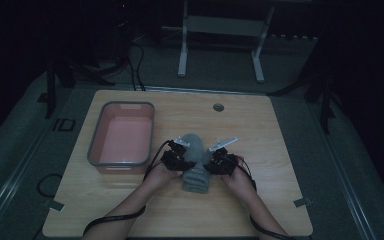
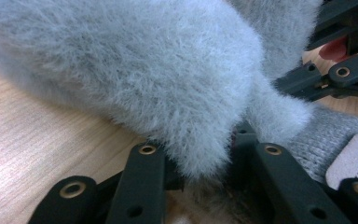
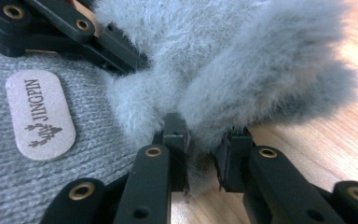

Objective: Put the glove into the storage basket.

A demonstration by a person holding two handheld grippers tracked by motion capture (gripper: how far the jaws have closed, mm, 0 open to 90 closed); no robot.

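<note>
A grey garment (image 1: 195,170) lies at the middle of the wooden table (image 1: 280,150), with a fluffy far half and a knitted near half. Its fur (image 2: 135,65) looms close in the left gripper view, and the knit carries a pale label (image 3: 39,114) reading JINGPIN. My left gripper (image 1: 186,161) comes in from the left and is shut on a tuft of the fur (image 2: 205,158). From the right, my right gripper (image 1: 208,165) pinches the fur's edge (image 3: 203,149) as well. Each gripper shows in the other's view: the right one (image 2: 335,74), the left one (image 3: 51,28).
A pink bin with a grey rim (image 1: 121,135) stands on the table's left part, close to my left hand. A round grommet (image 1: 218,107) sits near the far edge. Behind the table stand white frame legs (image 1: 182,55). Cables trail off the near edge.
</note>
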